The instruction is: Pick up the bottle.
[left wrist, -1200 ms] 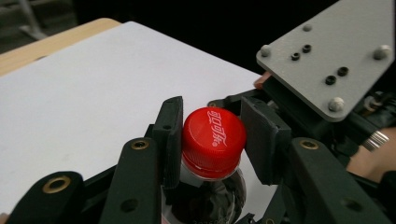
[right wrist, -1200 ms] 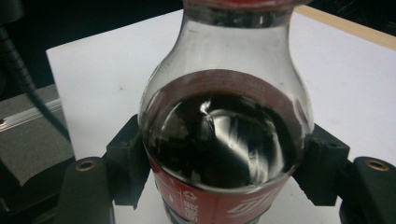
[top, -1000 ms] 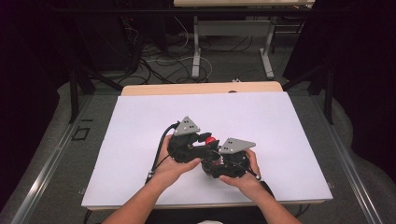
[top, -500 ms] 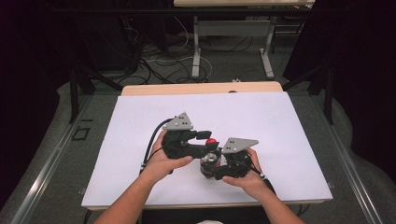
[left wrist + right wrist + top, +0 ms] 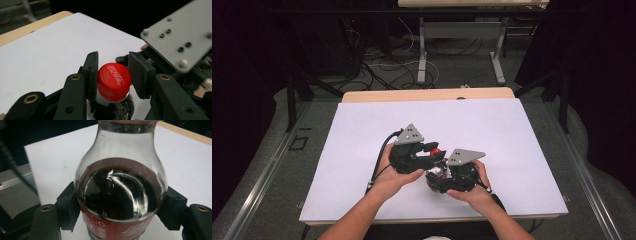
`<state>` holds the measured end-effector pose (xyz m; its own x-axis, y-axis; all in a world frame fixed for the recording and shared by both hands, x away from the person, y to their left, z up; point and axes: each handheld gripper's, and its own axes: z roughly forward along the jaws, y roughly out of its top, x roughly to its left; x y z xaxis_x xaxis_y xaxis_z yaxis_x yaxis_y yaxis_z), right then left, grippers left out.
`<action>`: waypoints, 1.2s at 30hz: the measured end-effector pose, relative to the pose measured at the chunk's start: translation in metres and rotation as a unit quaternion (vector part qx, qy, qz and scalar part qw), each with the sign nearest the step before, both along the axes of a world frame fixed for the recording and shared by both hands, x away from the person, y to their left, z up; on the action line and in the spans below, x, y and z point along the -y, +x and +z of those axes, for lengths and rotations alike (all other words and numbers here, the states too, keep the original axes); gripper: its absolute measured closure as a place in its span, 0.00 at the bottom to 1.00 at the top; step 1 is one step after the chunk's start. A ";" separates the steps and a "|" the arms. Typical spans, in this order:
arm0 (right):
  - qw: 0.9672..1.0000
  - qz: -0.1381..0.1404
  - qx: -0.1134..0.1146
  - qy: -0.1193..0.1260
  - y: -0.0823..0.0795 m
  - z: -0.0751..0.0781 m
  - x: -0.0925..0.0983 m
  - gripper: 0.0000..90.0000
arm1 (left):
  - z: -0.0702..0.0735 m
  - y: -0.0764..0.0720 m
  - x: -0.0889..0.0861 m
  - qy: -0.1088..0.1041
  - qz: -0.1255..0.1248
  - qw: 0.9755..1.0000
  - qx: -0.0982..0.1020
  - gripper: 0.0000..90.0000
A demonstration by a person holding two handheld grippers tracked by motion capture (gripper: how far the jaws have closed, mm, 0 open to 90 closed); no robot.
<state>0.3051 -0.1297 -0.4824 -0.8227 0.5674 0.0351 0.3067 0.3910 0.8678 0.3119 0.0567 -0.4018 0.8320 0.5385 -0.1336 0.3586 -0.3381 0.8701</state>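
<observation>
A small cola bottle [image 5: 120,192] with dark drink and a red label is clamped by its body in my right gripper [image 5: 121,200], whose pads press both sides. In the high view the bottle [image 5: 438,171] lies low between the hands near the table's front, held by the right gripper [image 5: 439,175]. Its red cap [image 5: 113,81] sits between the pads of my left gripper [image 5: 113,60], whose jaws have just been closing on it. The left gripper [image 5: 430,149] reaches the cap [image 5: 436,151] from the left.
A white sheet [image 5: 492,130] covers the table, with a wooden strip [image 5: 427,95] along its far edge. Beyond it are table legs [image 5: 422,55] and loose cables [image 5: 387,65] on the floor. Black cable [image 5: 379,160] trails from the left gripper.
The left gripper swung a little to the left half a second ago and has come back onto the cap, its grey plate turned. The right gripper and bottle stayed put.
</observation>
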 end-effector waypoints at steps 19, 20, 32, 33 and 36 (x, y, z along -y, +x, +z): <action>1.000 0.022 0.002 0.007 0.000 0.002 0.003 0.33 | 0.002 0.012 -0.020 -0.029 -0.074 0.996 -0.028 0.57; 1.000 0.022 0.002 0.007 0.000 0.002 0.003 0.33 | 0.002 0.013 -0.021 -0.026 -0.082 0.996 -0.023 0.57; 0.999 0.037 0.002 0.009 -0.002 0.002 0.000 0.33 | -0.002 0.016 -0.016 -0.033 -0.110 0.993 -0.028 0.66; 0.999 0.034 -0.003 0.008 -0.003 0.002 0.000 0.33 | -0.002 0.016 -0.016 -0.035 -0.113 0.993 -0.032 0.67; 0.999 0.037 0.001 0.011 -0.003 0.003 0.000 0.34 | -0.002 0.016 -0.015 -0.037 -0.108 0.993 -0.032 0.68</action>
<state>0.3019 -0.1294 -0.4798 -0.8626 0.5038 0.0450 0.2760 0.3943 0.8765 0.3278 0.0716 -0.4039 0.9156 0.3344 -0.2231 0.3404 -0.3498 0.8728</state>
